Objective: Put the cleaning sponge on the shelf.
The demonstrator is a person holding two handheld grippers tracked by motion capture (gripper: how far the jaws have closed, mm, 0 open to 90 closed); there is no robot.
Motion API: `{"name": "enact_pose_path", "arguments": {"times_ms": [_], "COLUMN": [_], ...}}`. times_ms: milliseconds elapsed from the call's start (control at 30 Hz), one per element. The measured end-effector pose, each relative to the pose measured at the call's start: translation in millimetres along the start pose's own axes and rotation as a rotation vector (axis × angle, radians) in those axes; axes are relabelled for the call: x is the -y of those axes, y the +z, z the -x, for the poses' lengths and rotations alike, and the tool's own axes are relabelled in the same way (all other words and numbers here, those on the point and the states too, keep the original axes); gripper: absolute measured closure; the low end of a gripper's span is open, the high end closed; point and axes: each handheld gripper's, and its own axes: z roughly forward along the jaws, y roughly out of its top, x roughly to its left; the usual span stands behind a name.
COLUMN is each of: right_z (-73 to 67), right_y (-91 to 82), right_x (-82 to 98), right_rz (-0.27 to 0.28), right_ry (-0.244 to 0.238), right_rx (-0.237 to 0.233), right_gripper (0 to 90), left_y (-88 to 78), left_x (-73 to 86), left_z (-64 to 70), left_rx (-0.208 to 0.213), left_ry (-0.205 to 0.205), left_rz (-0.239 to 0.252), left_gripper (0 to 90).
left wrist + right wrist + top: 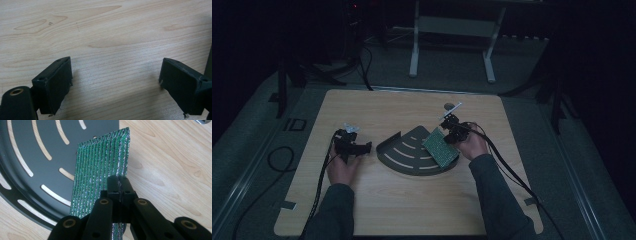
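Green pad [100, 165]: lower edge hidden, clamped by right hand-held gripper [117, 186] | left hand-held gripper [115, 85]: jaws apart

Overhead table [362, 210] view; two close claw-mounted views.

No readable text, label or number anywhere (too dim for faint marks).
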Motion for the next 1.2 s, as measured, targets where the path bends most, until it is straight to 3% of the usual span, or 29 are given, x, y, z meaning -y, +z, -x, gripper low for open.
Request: {"name": "enact_pose_path", "arguments": {"times_ms": [1200], "right_z": [-5.4], "right_y": [15.9], "right_x": [1.8], "right_rz": [-0.039], "right_ry": [-0.017], "right_rx": [0.028], "right_gripper": [89.2], "left_y": [0.2], "left_x": [-0.1], "left_z": [0.0], "left_rx": [0.0], "left_ry": [0.0], "left_rz": [0.0], "left_gripper": [12.0]}}
